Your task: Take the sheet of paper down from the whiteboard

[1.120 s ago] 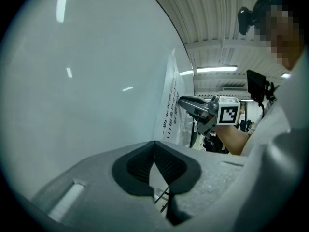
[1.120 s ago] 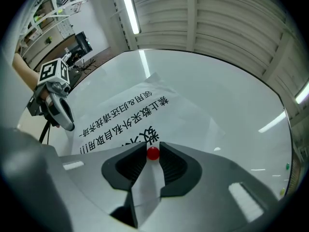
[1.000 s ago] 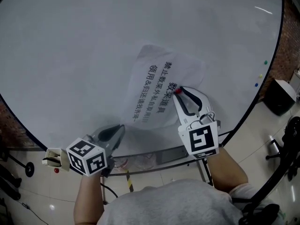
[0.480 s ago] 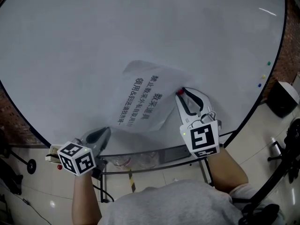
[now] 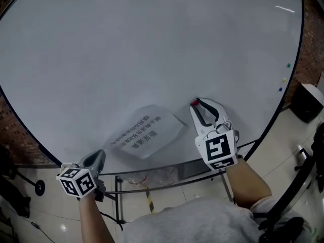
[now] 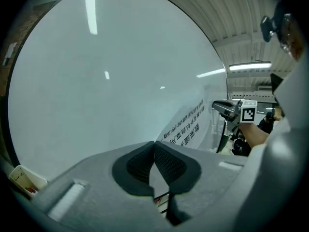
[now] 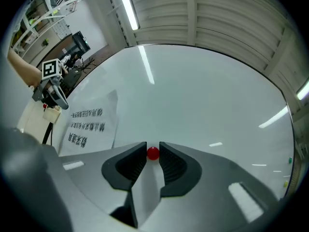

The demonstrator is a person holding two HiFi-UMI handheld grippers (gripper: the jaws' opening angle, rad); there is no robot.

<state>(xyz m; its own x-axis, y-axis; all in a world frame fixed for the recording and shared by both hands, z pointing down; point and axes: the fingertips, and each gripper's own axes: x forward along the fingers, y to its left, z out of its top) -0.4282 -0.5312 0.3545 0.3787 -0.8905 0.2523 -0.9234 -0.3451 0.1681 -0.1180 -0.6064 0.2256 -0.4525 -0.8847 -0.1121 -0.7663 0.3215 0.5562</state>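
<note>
Sheet of paper (image 5: pixel 147 137): off its pin and low on the whiteboard (image 5: pixel 152 44). It lies aslant between my two claws, printed face towards me.
Sheet, near end: its lower left corner runs into the tips of my left claw (image 5: pixel 98 156).
Sheet, far end: its right corner is near the red magnet (image 5: pixel 193 104) but apart from it.
Hidden: the pinched corner is covered by the left pads; only the edge leaving the tips shows.
Hard to make out: the print is too small to read from the head view. I cannot tell whether the sheet's upper edge touches the board.
Cut off: the board's left side and top run out of the head view.
Left claw: jaws fully together, nipped on the sheet's corner.
Right claw (image 5: pixel 195 105): jaws a narrow gap apart, pads pressed on the red magnet at the very tips, close to the board face.
Left hand pose: forearm (image 5: pixel 93 216) rises from the lower left. The claw points at the board's bottom edge, tipped a little downward, marker cube (image 5: pixel 77 181) nearest me.
Right hand pose: forearm (image 5: pixel 248 181) rises from the lower right, and the claw lies about level, aimed at the board.
</note>
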